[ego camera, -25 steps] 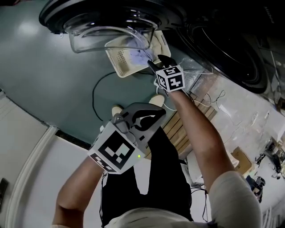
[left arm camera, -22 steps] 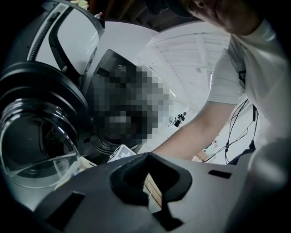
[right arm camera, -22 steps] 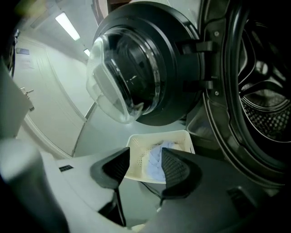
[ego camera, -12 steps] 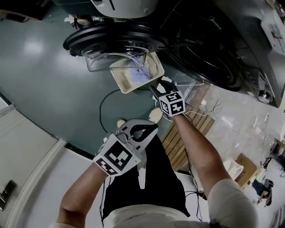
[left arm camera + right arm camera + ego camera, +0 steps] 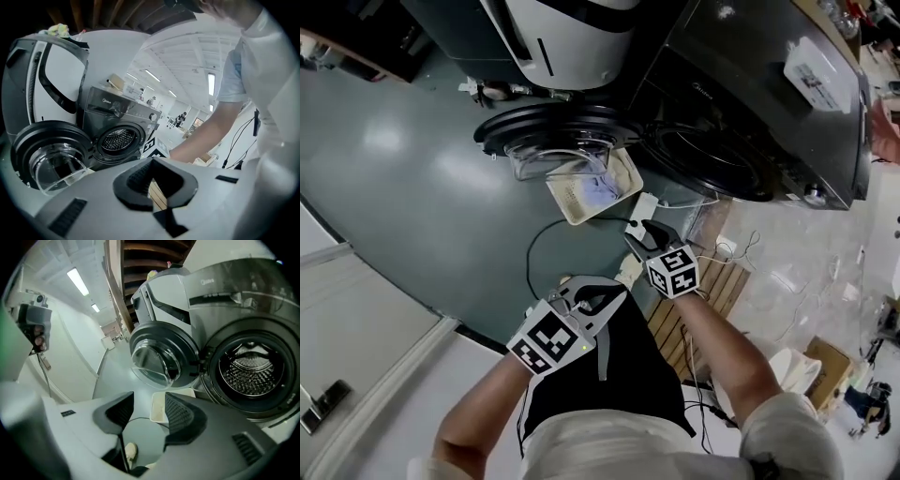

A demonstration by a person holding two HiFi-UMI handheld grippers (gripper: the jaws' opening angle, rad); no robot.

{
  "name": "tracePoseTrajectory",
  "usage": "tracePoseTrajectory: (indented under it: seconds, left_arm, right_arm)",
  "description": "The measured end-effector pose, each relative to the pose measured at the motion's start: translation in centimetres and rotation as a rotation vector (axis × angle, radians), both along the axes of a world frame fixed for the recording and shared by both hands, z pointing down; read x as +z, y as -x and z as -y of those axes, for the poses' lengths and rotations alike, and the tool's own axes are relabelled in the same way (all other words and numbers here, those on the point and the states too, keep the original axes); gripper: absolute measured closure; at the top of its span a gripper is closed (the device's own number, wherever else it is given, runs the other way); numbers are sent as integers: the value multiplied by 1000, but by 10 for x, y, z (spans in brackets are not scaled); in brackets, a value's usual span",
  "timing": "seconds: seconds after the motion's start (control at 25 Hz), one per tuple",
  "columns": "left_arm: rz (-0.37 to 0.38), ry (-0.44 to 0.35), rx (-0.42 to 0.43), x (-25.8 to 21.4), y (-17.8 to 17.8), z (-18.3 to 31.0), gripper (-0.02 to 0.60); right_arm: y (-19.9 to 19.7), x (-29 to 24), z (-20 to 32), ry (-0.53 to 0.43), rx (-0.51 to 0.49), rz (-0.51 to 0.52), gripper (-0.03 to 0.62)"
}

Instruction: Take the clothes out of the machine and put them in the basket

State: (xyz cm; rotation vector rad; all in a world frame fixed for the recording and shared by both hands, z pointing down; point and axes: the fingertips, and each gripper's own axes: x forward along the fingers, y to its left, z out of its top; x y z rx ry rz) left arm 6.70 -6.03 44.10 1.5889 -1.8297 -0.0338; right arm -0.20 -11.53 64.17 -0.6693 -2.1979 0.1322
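Below and ahead of the right gripper, whose empty jaws stand apart, the basket sits under the machine's open door; the left gripper is closed, empty.

Pale short-sleeved shirt, black shorts, pale shoe

- The head view looks steeply down from above the person onto the left gripper, the right gripper, the floor, the basket and the open washing machine, all well below it.
- The left gripper view looks along its jaws, almost level, at the machine's front from farther back.
- The right gripper view faces the drum and door from closer, tilted downward.
- All three views share the door and drum; the head and right gripper views also share the basket.
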Motion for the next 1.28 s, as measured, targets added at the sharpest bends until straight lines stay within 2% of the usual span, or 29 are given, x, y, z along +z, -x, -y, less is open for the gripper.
tracePoseTrajectory:
  seconds: [0.44,0.64,0.72,0.88,1.28]
  left_arm:
    - [27,17,20,-75,-42,-43,583]
    - [15,-24,10,-113,-53,-50,583]
    - [11,-34,0,-124,-63,-53,583]
    - [55,-34,-22,-143,-65,-61,583]
    - [133,-52,-67,-176,-72,-70,583]
  right_arm:
    - [-58,-164,-13,63,25,87,387]
    - [-82,-227,-9,76,13,120,388]
    - [-100,-246,-10,80,10,121,390]
    - [-119,-277,-10,83,22,148,393]
    - [-145,-321,-18,84,16,217,437]
